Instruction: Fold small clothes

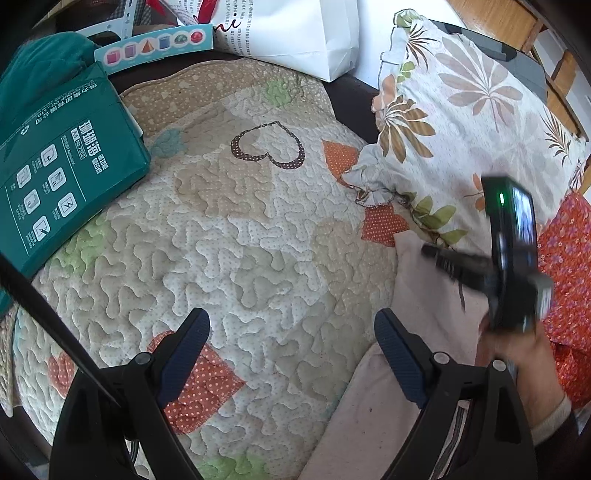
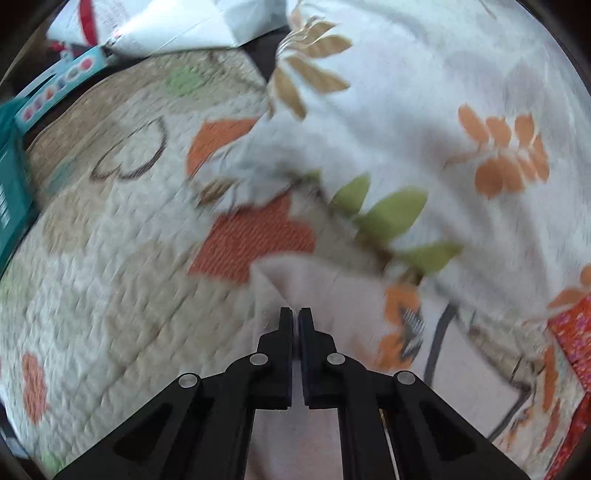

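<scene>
A pale pink garment (image 1: 417, 295) lies on the quilted mat at the right, next to the floral pillow. My left gripper (image 1: 291, 332) is open and empty above the quilt, its right finger at the garment's left edge. My right gripper (image 1: 430, 253) shows in the left wrist view, held by a hand, its fingers down on the garment's far part. In the right wrist view my right gripper (image 2: 295, 314) has its jaws closed together over the pink garment (image 2: 314, 284); the view is motion-blurred and I cannot see cloth between the pads.
The quilted heart-pattern mat (image 1: 221, 229) covers the surface. A green paper package (image 1: 55, 173) lies at the left. A floral pillow (image 1: 461, 122) sits at the right, an orange floral cloth (image 1: 569, 266) beside it. A white bag (image 1: 303, 33) and a toy box (image 1: 155, 46) stand behind.
</scene>
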The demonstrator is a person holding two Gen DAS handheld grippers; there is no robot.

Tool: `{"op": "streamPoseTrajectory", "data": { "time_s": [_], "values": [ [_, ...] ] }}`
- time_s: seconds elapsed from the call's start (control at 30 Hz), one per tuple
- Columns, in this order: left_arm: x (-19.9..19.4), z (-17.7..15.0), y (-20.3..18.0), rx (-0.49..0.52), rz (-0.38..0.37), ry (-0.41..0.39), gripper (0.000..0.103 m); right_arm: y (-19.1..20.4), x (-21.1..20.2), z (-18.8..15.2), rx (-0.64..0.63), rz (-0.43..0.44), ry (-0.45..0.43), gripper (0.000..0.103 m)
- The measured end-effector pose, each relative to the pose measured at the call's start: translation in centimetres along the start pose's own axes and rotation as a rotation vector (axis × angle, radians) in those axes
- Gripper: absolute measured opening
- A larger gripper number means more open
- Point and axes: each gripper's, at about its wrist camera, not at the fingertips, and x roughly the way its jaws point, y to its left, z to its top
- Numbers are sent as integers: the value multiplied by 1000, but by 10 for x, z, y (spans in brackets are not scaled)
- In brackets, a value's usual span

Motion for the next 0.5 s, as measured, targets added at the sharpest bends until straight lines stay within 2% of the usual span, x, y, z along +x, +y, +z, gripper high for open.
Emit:
{"op": "streamPoseTrajectory", "data": {
  "time_s": [0.1, 0.2, 0.3, 0.37, 0.43, 0.5],
  "values": [
    [2, 0, 0, -11, -4, 7, 90, -6, 9, 21, 54, -13, -22, 4],
    [3, -1, -4, 14, 5, 8, 90, -2, 23, 30, 58, -68, -19, 3],
    [3, -1, -4, 19, 7, 10, 90, -10, 17, 31, 122, -22, -29, 4],
    [1, -1, -1, 4, -4, 12, 90, -13, -5, 25, 133, 1, -58, 14],
    [-1, 0, 1, 1, -6, 9, 90, -13, -32, 10, 122, 30, -88, 30],
    [-4, -1, 4, -9, -6, 4, 90, -9, -51, -7, 96, 73, -91, 31]
  ]
}}
